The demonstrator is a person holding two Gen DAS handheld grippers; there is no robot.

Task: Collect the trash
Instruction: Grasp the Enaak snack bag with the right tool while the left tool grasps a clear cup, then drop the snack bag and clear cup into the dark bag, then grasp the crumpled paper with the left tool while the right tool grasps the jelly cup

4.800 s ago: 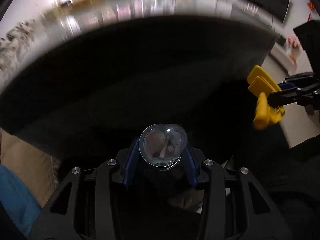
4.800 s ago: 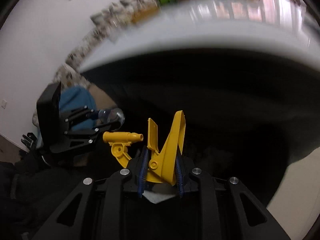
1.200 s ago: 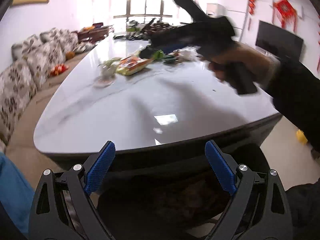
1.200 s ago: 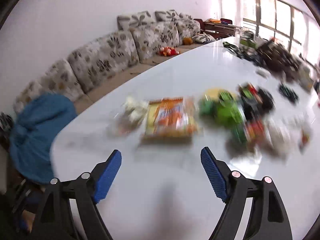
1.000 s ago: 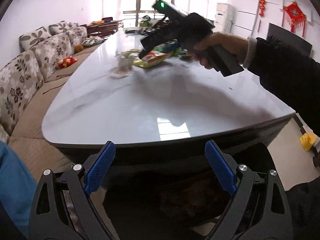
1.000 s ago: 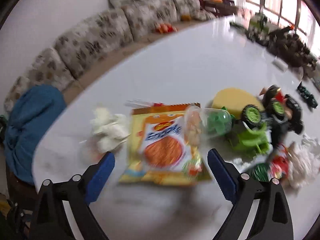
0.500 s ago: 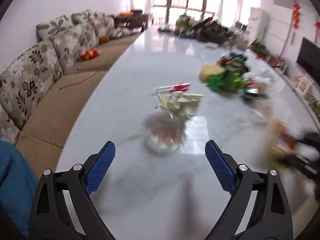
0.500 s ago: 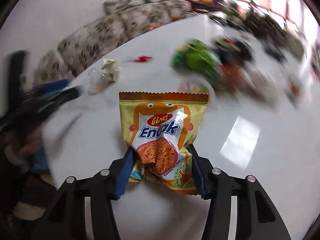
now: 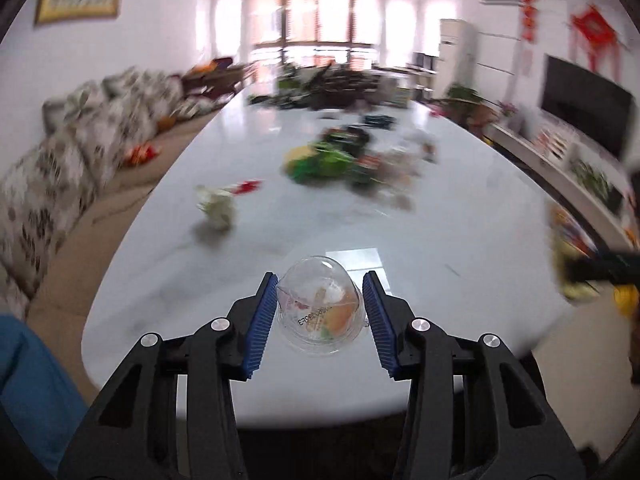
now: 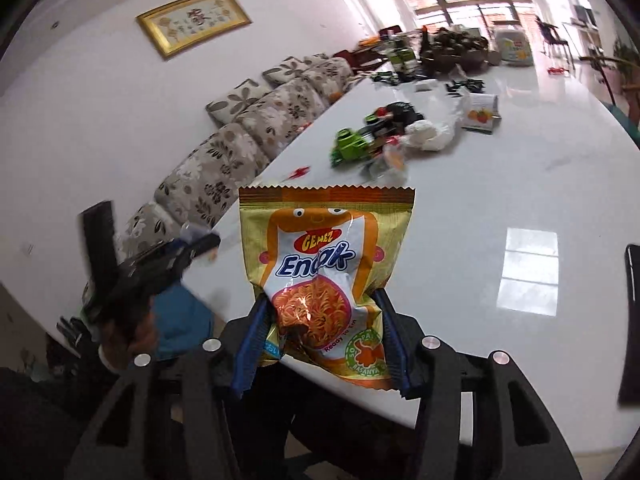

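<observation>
My left gripper (image 9: 322,314): clamped on clear cup (image 9: 320,312). My right gripper (image 10: 320,336): pinching snack packet (image 10: 322,276), upright between pads.

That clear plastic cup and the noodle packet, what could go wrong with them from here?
The clear cup is round and smooth, and the left gripper touches only its sides, so it might pop out. The right gripper pinches just the noodle packet's lower part; the crinkly bag may slide free over the table.
</observation>
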